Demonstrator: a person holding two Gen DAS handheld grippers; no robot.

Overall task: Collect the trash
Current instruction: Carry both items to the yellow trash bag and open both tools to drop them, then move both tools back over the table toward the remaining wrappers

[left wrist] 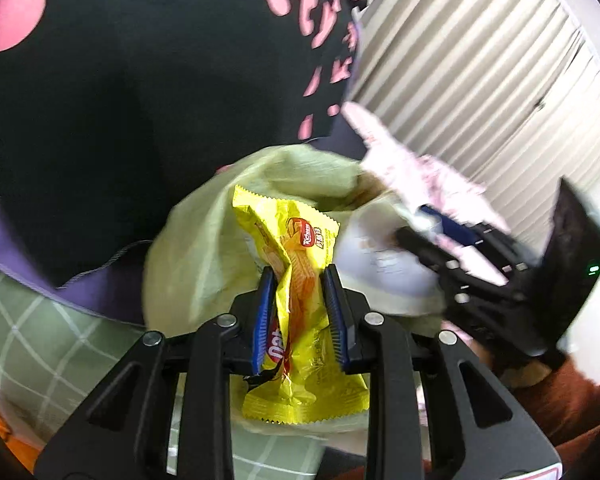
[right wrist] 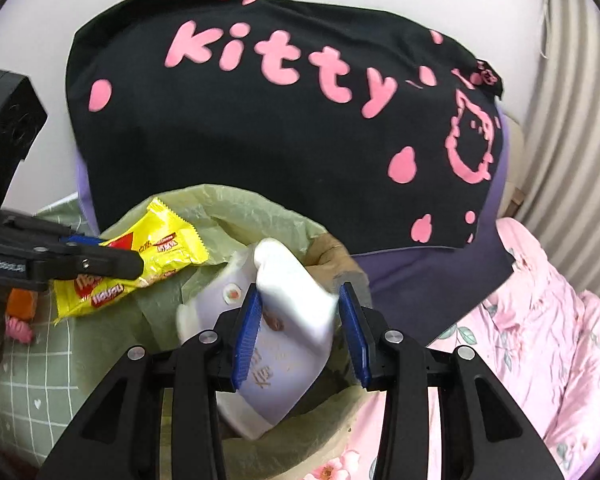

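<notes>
My left gripper [left wrist: 298, 280] is shut on a crumpled yellow snack wrapper [left wrist: 300, 320] and holds it over the rim of a bin lined with a pale green bag [left wrist: 204, 264]. The right wrist view shows that wrapper [right wrist: 140, 264] at the bin's left edge [right wrist: 236, 208]. My right gripper [right wrist: 300, 300] stands open over the bin mouth with a white and lilac package [right wrist: 284, 320] between its jaws, blurred and tilted into the bag. The left wrist view shows the right gripper [left wrist: 440, 240] and the package [left wrist: 380, 256] to the right.
A black cushion with pink "kitty" lettering [right wrist: 284, 120] lies right behind the bin. A pink floral blanket [right wrist: 540, 320] is at the right, a green checked cloth [right wrist: 32, 360] at the left. Pleated curtains [left wrist: 480, 80] hang behind.
</notes>
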